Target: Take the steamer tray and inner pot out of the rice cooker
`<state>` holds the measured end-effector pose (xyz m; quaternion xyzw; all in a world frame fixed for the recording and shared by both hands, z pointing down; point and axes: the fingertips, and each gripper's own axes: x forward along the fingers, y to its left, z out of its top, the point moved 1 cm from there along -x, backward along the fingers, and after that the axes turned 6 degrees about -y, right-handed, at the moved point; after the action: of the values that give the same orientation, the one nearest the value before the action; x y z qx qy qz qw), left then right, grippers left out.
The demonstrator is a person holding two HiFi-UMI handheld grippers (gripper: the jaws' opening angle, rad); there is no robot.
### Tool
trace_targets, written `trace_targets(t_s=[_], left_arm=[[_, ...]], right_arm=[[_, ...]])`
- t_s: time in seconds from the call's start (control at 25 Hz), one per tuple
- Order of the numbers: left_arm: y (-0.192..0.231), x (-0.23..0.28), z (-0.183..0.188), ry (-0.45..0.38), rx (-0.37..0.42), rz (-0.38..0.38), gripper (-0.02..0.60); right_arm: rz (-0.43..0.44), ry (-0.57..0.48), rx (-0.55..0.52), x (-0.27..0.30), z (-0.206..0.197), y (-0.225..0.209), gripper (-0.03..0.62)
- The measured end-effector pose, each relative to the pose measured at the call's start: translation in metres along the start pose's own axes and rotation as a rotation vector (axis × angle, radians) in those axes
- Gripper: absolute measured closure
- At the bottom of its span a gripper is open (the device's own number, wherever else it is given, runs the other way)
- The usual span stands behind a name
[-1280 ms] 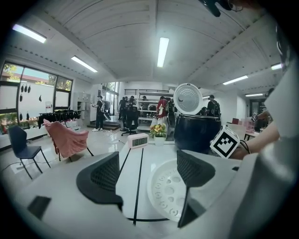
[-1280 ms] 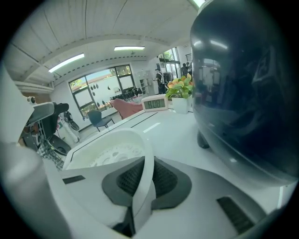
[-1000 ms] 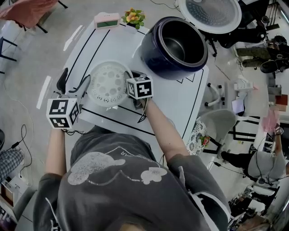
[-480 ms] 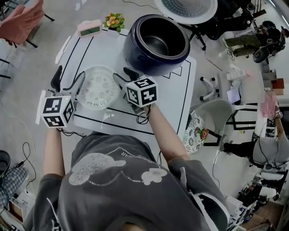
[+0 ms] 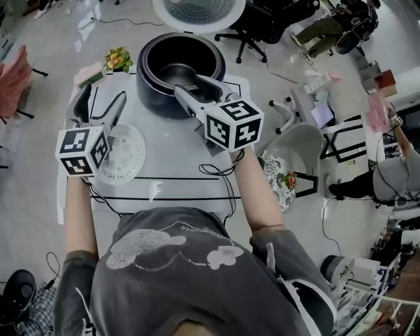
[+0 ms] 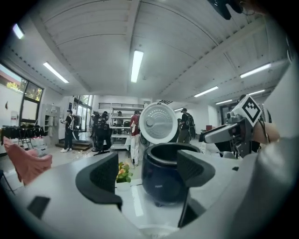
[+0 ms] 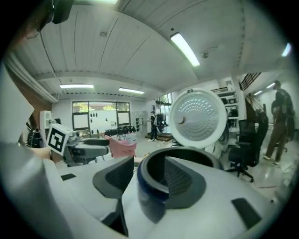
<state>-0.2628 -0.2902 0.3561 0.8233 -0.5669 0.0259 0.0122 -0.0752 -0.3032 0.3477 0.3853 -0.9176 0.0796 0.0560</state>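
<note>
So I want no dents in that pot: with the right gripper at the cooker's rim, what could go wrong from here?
The right gripper, fingers open, appears to straddle the rice cooker's wall. Closing there might catch the outer shell, not just the inner pot, and drag the cooker. A one-sided pinch may let the pot tilt and scrape. The raised lid behind could be struck on the way up.

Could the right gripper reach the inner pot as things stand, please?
Probably yes: the lid is up, the steamer tray lies on the table, and the open right gripper hangs over the inner pot.
</note>
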Motion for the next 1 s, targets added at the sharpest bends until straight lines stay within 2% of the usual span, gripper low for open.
trace_targets(t_s=[0.16,0.36,0.52,0.76,1.0], left_arm=[[-0.02,0.041,0.014,-0.026,-0.019,-0.05,0.193],[-0.033,0.084,0.023,-0.012,-0.029,-0.106,0.193],[-0.028,0.115,0.03,0.017,-0.029,-0.121,0.193],[-0.025,0.146,0.02,0.091,0.038,-0.14,0.193],[-0.021,0.169,0.007,0.118,0.052,-0.143,0.193]], right_arm=[[-0.141,-0.002,-0.043,-0.009,0.023,-0.068,0.371],[-0.224,0.092,-0.142,0.004,0.023,-0.127,0.352],[-0.227,0.196,-0.184,0.029,0.008,-0.157,0.338],[-0.191,0.36,-0.356,0.072,-0.017,-0.171,0.322],[-0.153,0.533,-0.489,0.098,-0.046,-0.191,0.316]])
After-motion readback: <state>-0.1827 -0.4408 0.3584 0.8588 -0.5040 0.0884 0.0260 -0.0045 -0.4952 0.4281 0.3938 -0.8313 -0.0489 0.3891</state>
